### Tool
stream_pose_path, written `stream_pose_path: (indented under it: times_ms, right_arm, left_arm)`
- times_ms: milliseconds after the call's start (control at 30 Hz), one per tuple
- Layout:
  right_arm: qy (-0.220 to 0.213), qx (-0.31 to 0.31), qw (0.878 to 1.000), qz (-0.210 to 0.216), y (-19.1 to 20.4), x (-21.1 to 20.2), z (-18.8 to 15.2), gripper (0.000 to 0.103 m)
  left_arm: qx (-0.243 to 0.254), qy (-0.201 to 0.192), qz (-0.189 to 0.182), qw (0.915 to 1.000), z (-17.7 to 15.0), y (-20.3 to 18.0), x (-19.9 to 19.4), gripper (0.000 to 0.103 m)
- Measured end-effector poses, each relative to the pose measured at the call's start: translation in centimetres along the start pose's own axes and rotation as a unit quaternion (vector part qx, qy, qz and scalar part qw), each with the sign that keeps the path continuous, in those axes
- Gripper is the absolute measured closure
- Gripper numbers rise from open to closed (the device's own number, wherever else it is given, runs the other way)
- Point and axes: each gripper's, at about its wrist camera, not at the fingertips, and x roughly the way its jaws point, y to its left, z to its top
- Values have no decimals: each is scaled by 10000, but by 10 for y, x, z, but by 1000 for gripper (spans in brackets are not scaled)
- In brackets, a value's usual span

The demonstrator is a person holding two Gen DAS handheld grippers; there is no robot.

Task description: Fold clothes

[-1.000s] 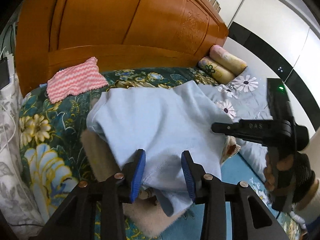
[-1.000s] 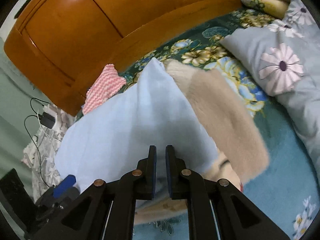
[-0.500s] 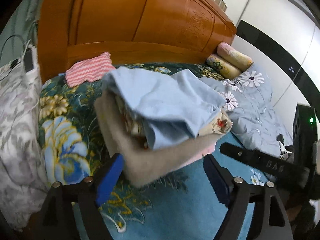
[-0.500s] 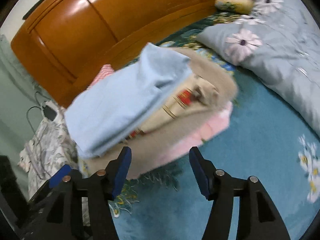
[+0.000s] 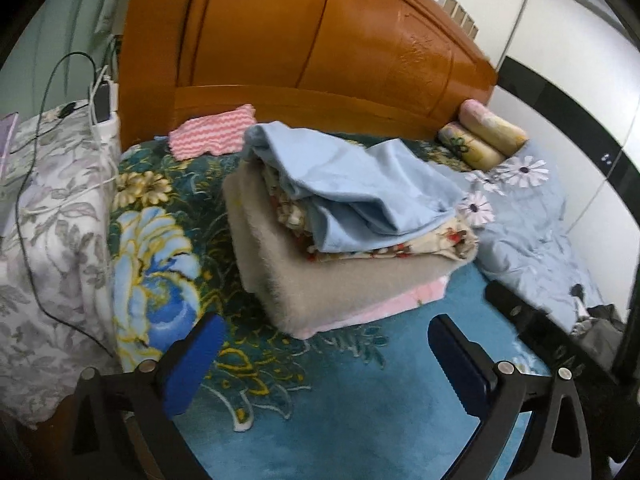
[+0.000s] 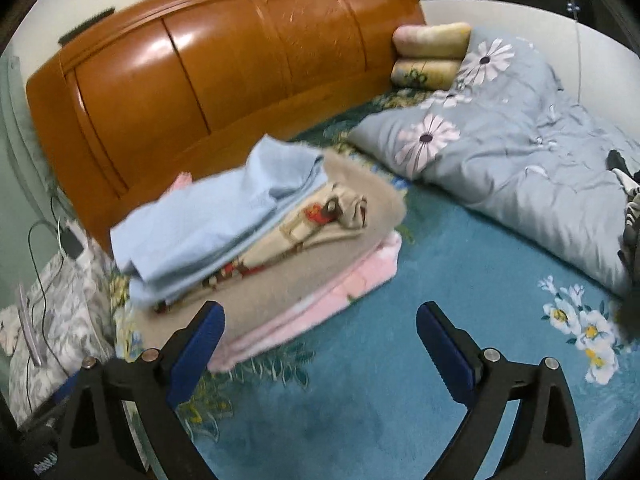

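A folded light blue garment [image 5: 356,184] lies on top of a stack of folded clothes: a patterned cream piece [image 5: 400,246], a thick beige piece [image 5: 320,280] and a pink piece [image 5: 400,304] at the bottom. The stack rests on the teal floral bedspread [image 5: 320,420]. It also shows in the right wrist view, with the blue garment [image 6: 208,220] on top. My left gripper [image 5: 326,364] is open and empty, drawn back in front of the stack. My right gripper [image 6: 320,344] is open and empty, also back from the stack.
An orange wooden headboard [image 5: 300,48] stands behind. A pink-and-white zigzag cloth [image 5: 212,136] lies near it. A grey flowered duvet [image 6: 500,168] and rolled pillows [image 6: 428,56] lie to the right. A cloth-covered side table [image 5: 48,208] with cables stands left.
Both grippers let go of the blue garment, opened wide and drew back from the stack. The garment now lies folded on top.
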Motion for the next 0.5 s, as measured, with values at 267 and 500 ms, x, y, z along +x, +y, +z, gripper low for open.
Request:
stream_pose_path:
  times_ms: [267,500]
  right_arm:
    - [-356,-257,9990,-59,12,-4,2,6]
    - [-556,-831,9948,-191,28,-9,3,6]
  left_arm:
    - [13,-240,321,9992,-3,5,1,0]
    - [-16,-310,352,9989,-3,7,2,0]
